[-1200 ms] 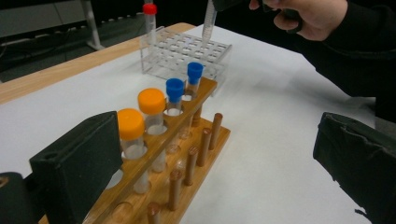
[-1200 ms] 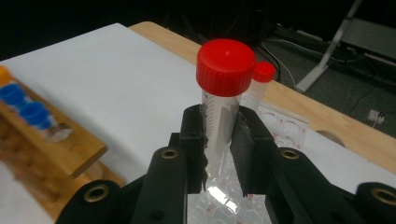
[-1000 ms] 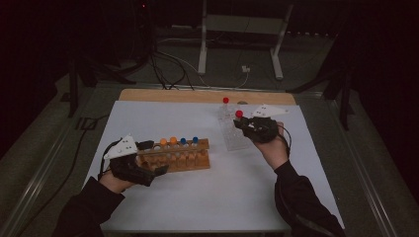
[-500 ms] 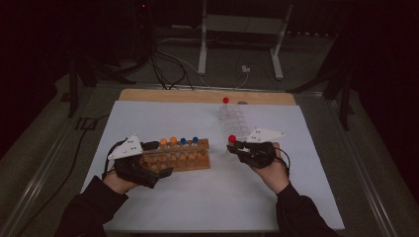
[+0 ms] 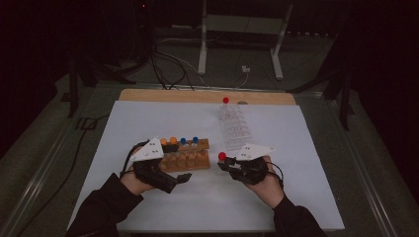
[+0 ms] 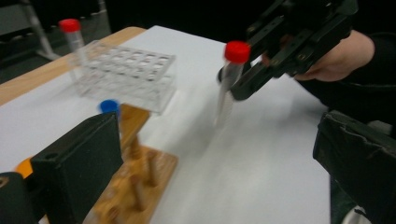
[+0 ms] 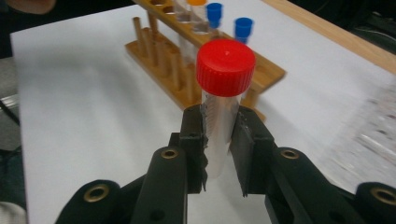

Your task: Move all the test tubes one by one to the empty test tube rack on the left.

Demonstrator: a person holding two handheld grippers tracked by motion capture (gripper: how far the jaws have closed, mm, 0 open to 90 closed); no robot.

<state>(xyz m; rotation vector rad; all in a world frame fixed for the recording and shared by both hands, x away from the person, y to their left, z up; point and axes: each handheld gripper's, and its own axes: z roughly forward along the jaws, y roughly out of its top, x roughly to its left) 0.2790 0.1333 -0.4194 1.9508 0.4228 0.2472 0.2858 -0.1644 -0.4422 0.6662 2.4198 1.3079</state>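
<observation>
In the high view we are observing the right gripper [image 5: 228, 165] holding a red-capped tube [image 5: 222, 157] upright above the white table sheet [image 5: 296, 187], just right of the wooden rack [image 5: 187, 157]. The left gripper [image 5: 179, 178] is lying at the rack's near edge. A clear plastic rack [image 5: 234, 126] is standing farther back, with a second red-capped tube [image 5: 226, 101] at its far end.

In the left gripper view we are seeing that gripper's own jaws standing wide apart, one beside the wooden rack [image 6: 140, 172], nothing between them. The right gripper [image 6: 243, 84] is carrying the red-capped tube [image 6: 231, 77]; the tube is blurred, so we cannot tell its exact tilt.

In the right gripper view the jaws are clamping the red-capped tube [image 7: 223, 105] below its cap, upright. Behind it the wooden rack [image 7: 196, 60] is holding blue-capped tubes [image 7: 243, 27].
</observation>
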